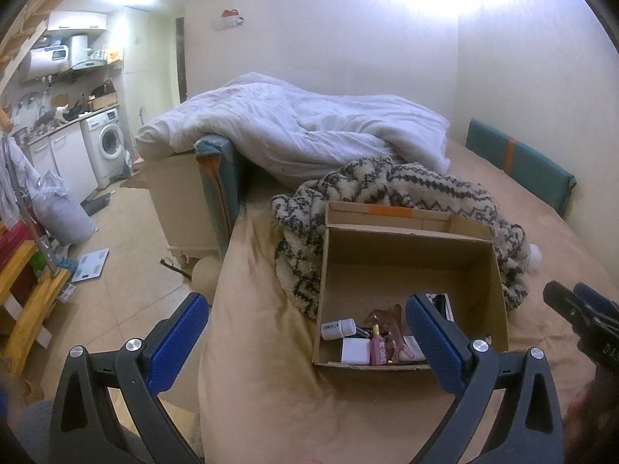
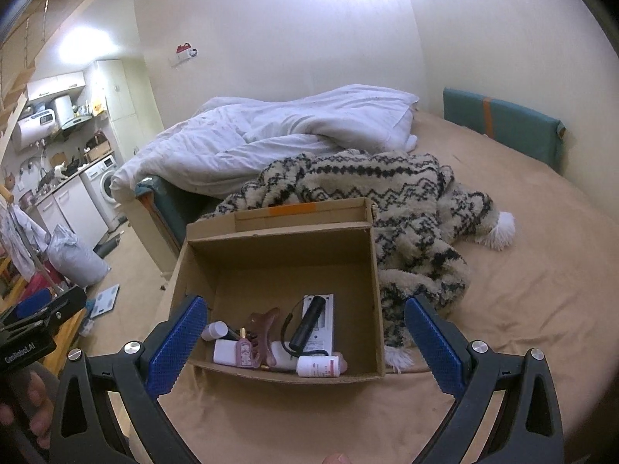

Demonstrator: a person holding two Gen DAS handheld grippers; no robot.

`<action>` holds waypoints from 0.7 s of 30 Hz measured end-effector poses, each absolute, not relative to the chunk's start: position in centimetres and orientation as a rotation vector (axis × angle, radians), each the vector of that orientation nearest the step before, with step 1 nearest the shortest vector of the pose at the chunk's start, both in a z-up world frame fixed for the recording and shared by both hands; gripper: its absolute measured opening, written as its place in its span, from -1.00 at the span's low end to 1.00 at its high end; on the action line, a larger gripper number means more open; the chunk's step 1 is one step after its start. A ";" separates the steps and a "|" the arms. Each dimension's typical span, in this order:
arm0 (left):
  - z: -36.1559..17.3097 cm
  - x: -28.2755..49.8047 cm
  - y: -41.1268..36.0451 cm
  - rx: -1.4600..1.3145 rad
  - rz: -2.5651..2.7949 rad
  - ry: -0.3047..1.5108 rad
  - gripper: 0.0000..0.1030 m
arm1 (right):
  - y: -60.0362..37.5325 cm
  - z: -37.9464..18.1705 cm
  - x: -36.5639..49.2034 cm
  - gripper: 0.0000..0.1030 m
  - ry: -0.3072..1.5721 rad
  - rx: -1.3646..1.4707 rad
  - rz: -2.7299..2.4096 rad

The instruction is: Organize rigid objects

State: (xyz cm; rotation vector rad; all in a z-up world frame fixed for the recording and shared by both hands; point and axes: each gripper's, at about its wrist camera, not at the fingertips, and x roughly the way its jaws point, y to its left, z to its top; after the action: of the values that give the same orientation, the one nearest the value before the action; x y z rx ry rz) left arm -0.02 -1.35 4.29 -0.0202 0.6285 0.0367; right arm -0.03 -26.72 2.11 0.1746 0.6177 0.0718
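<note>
A cardboard box [image 2: 377, 290] sits on the bed [image 2: 522, 270], its open top facing both grippers. The small things lie bunched along the box's near wall: a white bottle [image 2: 320, 365] on its side in the near right corner, a black flashlight [image 2: 307, 323] just behind it with its long axis running toward the far wall, a pink perfume bottle [image 2: 245, 352] and a hair claw [image 2: 265, 319] to the left. The right gripper [image 2: 303, 340] hangs over that near wall, fingers spread wide and empty; it looks the nearer one. The left gripper [image 1: 305, 342] is likewise wide apart and empty, off the box's left side.
</note>
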 end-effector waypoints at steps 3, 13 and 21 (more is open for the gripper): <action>4.2 0.0 -1.5 -0.015 0.037 0.632 0.98 | -26.6 2.1 -0.1 1.00 0.619 0.176 0.071; 4.0 0.0 -1.7 -0.011 0.033 0.637 0.98 | -26.6 2.0 -0.1 1.00 0.628 0.178 0.071; 4.0 0.0 -1.6 -0.009 0.033 0.637 0.98 | -26.6 2.0 0.0 1.00 0.628 0.178 0.071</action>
State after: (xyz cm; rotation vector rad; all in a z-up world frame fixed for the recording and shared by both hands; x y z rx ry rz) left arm 0.00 -1.63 4.00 -0.0094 0.6369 0.0328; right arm -0.05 -26.60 1.99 0.1780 0.6285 0.0708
